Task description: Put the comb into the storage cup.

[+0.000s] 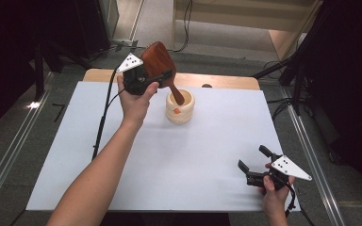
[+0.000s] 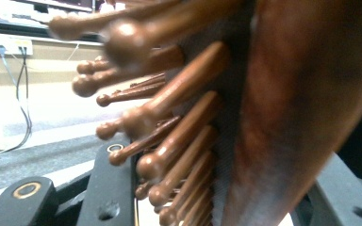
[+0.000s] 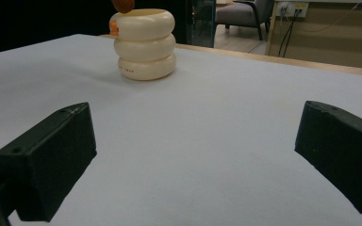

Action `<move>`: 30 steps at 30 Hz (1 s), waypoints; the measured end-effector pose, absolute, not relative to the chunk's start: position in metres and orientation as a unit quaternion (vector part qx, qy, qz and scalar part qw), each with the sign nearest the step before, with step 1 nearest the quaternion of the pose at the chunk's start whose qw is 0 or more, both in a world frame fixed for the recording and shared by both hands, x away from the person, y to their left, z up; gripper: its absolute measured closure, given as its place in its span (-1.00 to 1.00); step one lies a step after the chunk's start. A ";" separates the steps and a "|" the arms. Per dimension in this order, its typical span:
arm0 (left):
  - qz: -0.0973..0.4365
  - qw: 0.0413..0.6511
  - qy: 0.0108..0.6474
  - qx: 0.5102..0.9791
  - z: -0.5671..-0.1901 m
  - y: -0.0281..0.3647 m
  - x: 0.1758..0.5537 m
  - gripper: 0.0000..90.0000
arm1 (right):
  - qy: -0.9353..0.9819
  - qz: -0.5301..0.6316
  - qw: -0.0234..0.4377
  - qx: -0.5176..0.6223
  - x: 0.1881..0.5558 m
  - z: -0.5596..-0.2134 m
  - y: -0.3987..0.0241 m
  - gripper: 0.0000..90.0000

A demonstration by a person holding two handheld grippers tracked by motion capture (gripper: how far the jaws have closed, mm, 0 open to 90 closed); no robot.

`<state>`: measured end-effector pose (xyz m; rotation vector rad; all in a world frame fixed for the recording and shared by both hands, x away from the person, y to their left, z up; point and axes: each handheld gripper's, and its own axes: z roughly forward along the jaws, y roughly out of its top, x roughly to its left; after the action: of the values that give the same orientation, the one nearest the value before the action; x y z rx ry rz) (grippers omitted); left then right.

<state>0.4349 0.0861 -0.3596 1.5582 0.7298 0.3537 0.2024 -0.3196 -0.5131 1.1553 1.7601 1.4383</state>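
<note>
Between the jaws of the left gripper [image 1: 158, 77] sits a reddish-brown wooden paddle hairbrush [image 1: 156, 59], clamped at the neck where head meets handle. Its round-tipped wooden bristles [image 2: 169, 136] crowd the left gripper view (too close for sharp detail). Below the jaws, the handle end dips into the mouth of a cream, three-ringed ceramic holder [image 1: 179, 108] standing upright on the white table cover [image 1: 122, 155]. Well apart, the right gripper [image 1: 254, 165] hovers low over the cover's near right corner, jaws spread wide with nothing between them; the holder stands far ahead of them.
</note>
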 end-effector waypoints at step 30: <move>0.156 0.615 0.335 0.696 -0.395 0.073 0.452 0.17 | 0.659 0.543 0.290 0.433 0.203 -0.514 -0.320 -1.00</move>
<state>0.4519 0.0734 -0.3946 1.6038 0.7718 0.3602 0.2032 -0.3205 -0.5136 1.1537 1.7567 1.4486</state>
